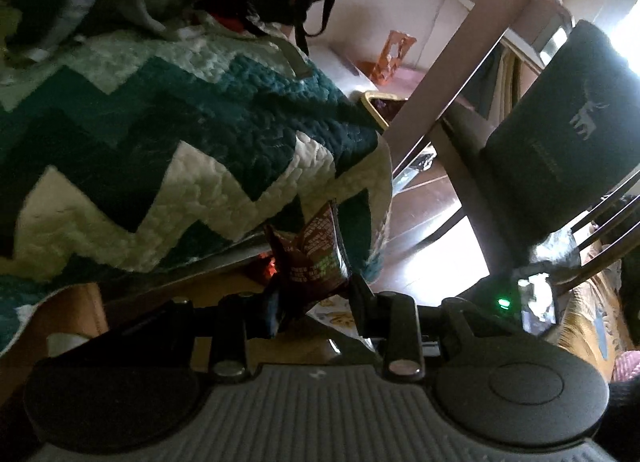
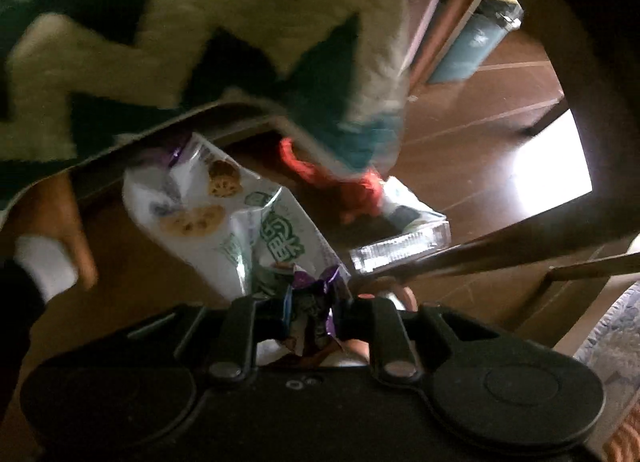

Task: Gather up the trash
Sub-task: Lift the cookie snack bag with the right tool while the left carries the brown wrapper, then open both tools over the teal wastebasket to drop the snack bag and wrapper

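In the left wrist view my left gripper point(image 1: 316, 302) is shut on a dark brown snack wrapper point(image 1: 316, 258), which sticks up between the fingers beside the bed. In the right wrist view my right gripper point(image 2: 308, 310) is shut on a white snack bag with green print and purple trim point(image 2: 224, 218), held by its crumpled end. A second white wrapper point(image 2: 404, 214) lies on the floor further off, next to a red tangle point(image 2: 360, 186) under the bed edge.
A teal and white zigzag quilt point(image 1: 180, 142) hangs over the bed edge on the left. A dark bin with a moose logo point(image 1: 560, 130) stands right of a table leg point(image 1: 448, 70). Brown wood floor point(image 2: 480, 134) lies below. A chair frame point(image 2: 580, 190) stands at right.
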{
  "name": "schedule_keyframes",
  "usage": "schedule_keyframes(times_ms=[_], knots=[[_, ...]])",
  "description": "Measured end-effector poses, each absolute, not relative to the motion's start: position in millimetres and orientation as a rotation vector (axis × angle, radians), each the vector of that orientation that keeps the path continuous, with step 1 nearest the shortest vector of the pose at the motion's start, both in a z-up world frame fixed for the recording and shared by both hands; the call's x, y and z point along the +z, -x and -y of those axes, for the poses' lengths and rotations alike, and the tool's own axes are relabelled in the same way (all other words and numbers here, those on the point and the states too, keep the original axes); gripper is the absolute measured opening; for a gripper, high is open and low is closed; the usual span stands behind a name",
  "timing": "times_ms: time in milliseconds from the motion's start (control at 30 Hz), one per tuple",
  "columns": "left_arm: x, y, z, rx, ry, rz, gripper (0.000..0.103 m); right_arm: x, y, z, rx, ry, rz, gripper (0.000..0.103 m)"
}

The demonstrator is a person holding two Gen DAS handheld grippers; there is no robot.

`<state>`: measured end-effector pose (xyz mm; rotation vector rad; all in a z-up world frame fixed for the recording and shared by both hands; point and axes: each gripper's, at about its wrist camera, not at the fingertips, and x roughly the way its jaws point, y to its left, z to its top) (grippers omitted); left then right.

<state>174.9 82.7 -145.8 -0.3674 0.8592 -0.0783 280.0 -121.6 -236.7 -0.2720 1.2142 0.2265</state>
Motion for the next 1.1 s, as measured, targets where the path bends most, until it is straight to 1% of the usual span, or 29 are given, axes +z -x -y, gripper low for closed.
schedule_keyframes(times_ms=[200,333,500,600,700,800,1000,1100], knots=[[-95,-141,-73,-0.051,0.299,-0.786,0.034,-169,-239,122,0.361,0.236,-1.062,0.017],[-50,-131,-58,-0.058,0.249,-0.705,0.034,-113,-217,138,0.425,0.297,-0.89,0.017],[8,-132,-26,-0.106,0.196,-0.608,0.034,-36,-210,172,0.448,0.266,-0.721,0.017],[40,-140,1,-0.134,0.143,-0.563,0.034,7,-211,200,0.423,0.266,-0.601,0.017],[72,-150,33,-0.151,0.072,-0.504,0.034,48,-220,233,0.377,0.218,-0.525,0.017],[103,-169,62,-0.197,0.063,-0.473,0.034,91,-231,266,0.319,0.201,-0.444,0.017],[154,-211,130,-0.286,0.028,-0.436,0.034,148,-258,326,0.232,0.168,-0.38,0.017],[169,-239,163,-0.326,0.023,-0.44,0.034,171,-269,350,0.196,0.157,-0.364,0.017]])
